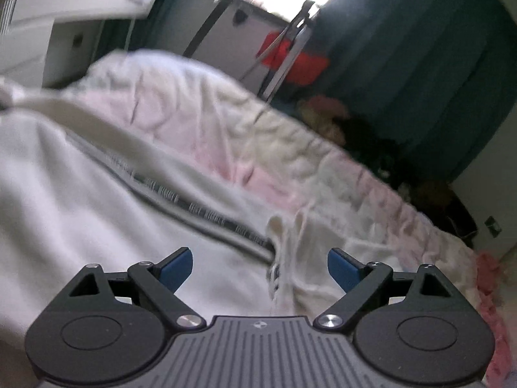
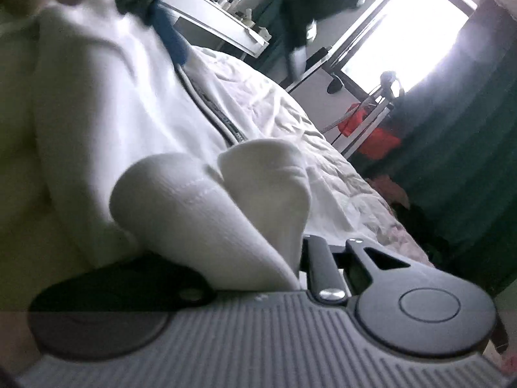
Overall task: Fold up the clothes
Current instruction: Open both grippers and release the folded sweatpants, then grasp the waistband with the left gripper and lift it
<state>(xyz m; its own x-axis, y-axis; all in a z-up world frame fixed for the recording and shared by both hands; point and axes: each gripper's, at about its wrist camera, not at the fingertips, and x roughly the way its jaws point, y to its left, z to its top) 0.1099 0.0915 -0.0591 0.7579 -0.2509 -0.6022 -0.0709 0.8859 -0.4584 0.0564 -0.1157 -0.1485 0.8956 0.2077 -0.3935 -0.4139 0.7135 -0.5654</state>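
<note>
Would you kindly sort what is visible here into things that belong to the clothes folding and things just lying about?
Part of the job:
- white zip jacket
- left gripper, open over it
- right gripper, shut on its white fabric

Just lying about:
- rumpled bedspread
- red-orange item by the window
- shelf of small bottles

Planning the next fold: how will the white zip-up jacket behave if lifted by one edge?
Probably floppy: the white zip-up jacket bunches into soft rolls where the right gripper pinches it. Its dark zipper line may fold less easily, so expect a ridge there. On the wrinkled pale bedspread it likely drags rather than slides.
</note>
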